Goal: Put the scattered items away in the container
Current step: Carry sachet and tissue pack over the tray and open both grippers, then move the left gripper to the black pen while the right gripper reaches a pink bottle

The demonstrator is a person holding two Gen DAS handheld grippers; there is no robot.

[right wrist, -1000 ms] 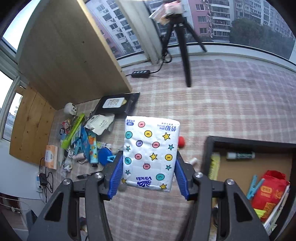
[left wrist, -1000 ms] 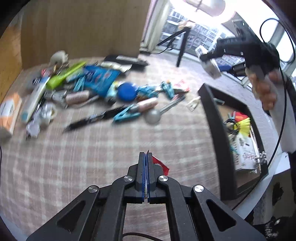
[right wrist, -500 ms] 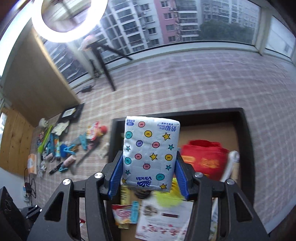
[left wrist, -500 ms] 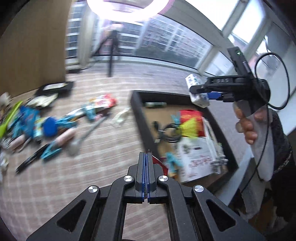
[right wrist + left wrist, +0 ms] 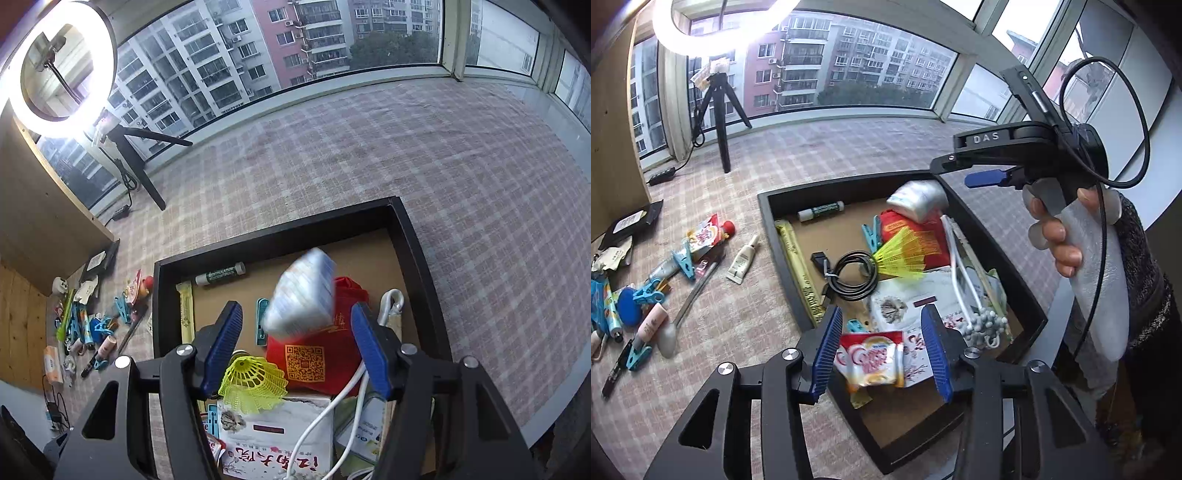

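A black tray [image 5: 783,236] [image 5: 280,238] holds several items. My left gripper [image 5: 882,350] is open over its near corner; a red-and-white snack packet [image 5: 871,360] lies loose between the fingers, in or just above the tray. My right gripper [image 5: 297,347] is open above the tray; it shows in the left wrist view [image 5: 982,177] too. A blurred tissue pack [image 5: 301,295] [image 5: 918,197] is in mid-air, falling over a red bag [image 5: 314,358].
Scattered items lie left of the tray: a small tube [image 5: 742,258], blue clips [image 5: 685,260], a spoon [image 5: 676,325], a red pouch [image 5: 707,234]. In the tray lie a yellow shuttlecock [image 5: 255,384], black cable [image 5: 849,277], booklet [image 5: 273,439]. A tripod [image 5: 718,110] stands behind.
Both grippers have swung from the scattered pile to above the tray and opened. The right let go of the tissue pack, which now falls. The left released the snack packet.
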